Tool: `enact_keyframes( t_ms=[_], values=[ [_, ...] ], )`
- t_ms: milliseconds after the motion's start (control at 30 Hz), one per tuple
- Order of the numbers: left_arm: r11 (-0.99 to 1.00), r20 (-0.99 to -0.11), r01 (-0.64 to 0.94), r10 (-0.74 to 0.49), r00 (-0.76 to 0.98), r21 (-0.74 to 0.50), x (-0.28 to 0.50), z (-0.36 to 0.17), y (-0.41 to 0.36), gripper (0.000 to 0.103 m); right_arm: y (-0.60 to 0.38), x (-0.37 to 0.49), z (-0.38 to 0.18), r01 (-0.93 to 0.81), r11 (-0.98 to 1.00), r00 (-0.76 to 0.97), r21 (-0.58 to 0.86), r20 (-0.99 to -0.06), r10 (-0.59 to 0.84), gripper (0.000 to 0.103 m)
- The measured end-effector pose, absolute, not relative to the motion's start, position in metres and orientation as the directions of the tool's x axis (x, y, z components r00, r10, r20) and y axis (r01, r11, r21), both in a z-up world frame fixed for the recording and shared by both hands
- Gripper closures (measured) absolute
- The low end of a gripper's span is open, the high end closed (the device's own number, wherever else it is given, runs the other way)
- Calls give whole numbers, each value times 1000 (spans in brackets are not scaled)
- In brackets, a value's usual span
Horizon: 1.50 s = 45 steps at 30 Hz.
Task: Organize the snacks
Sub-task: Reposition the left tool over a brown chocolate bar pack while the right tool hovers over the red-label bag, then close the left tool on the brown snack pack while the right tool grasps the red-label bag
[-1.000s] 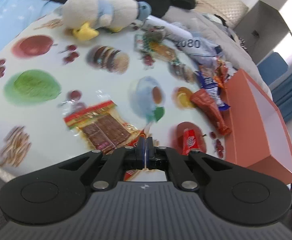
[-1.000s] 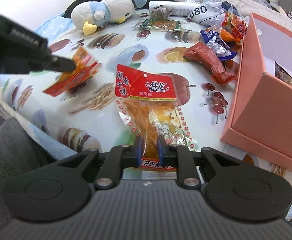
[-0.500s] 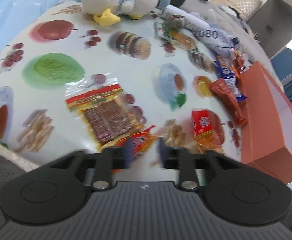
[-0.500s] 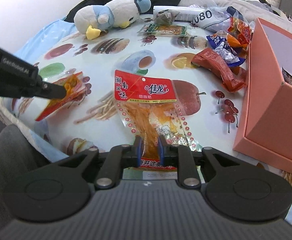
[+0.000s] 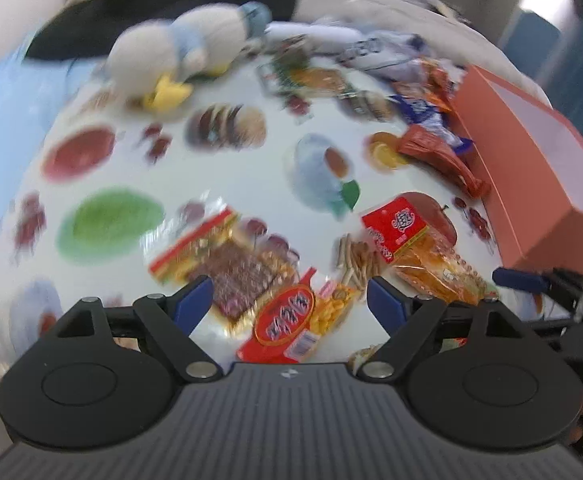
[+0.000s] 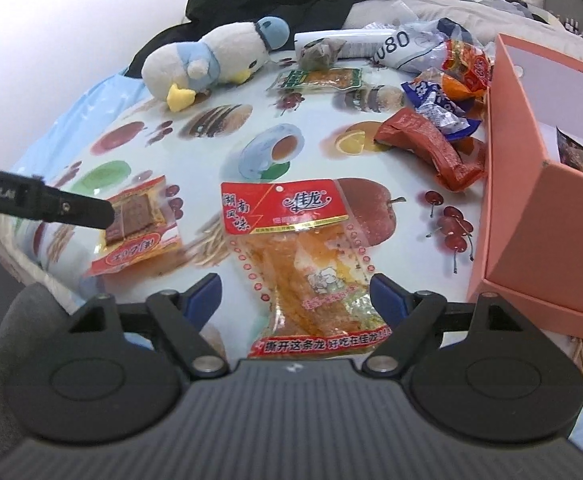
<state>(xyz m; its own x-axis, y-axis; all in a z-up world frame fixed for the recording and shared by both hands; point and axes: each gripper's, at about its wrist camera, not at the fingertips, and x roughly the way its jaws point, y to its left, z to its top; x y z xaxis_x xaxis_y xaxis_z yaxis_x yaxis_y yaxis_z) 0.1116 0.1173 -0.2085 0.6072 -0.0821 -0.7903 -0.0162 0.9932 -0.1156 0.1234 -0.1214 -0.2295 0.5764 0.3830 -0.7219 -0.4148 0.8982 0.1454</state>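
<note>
Red-topped orange snack packet (image 6: 303, 256) lies flat on the table between the opening right gripper (image 6: 293, 300) jaws, unpressed. Left gripper (image 5: 289, 300) is opening over a small red packet (image 5: 287, 322). Regrip each at an edge, then carry it right to the pink box (image 6: 531, 216).

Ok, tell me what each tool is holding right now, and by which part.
Nothing is held. The left tool is opening over the small red snack packet; the right tool is opening around the orange snack bag, both lying free.

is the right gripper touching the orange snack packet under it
Apart. The right wrist view shows the right gripper with jaws opening, blue pads standing clear of the orange snack packet on both sides.
</note>
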Motion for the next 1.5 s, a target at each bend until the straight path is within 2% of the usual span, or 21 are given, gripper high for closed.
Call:
enact_keyframes(
  t_ms=[200,300,400,667,800,1033,1167,1267,1367,1400,1500],
  values=[
    [987,-791,160,-101,603,-5,127,-211,101,14,-129,127,-235,-401,904,573,150,-728,376,20],
    [985,-821,166,-62,567,40,139,-224,99,14,-130,128,-237,-407,901,576,147,-725,378,20],
    [997,-846,69,-66,529,-35,148,-234,113,14,-130,130,-240,-413,900,573,138,-729,375,20],
    [918,-890,-355,4,457,-178,154,-249,149,14,-128,135,-254,-433,892,530,126,-765,365,20],
    [844,-905,-491,16,426,-216,160,-257,150,14,-119,133,-256,-469,880,531,74,-772,348,27],
    [849,-928,-526,148,343,-59,187,-267,126,12,-116,131,-257,-516,855,527,44,-771,358,35],
    [850,-934,-526,217,284,38,204,-274,118,7,-117,129,-257,-531,846,528,37,-767,365,37],
    [841,-933,-539,237,269,59,209,-279,115,3,-117,128,-257,-539,842,528,35,-765,369,39],
    [837,-930,-543,251,268,69,212,-279,111,5,-118,127,-257,-551,834,525,30,-764,375,42],
    [840,-930,-538,249,271,68,212,-279,110,7,-118,127,-257,-554,832,523,31,-764,377,53],
    [848,-928,-526,244,280,64,209,-277,108,12,-115,126,-255,-569,822,515,30,-766,385,56]
  ],
)
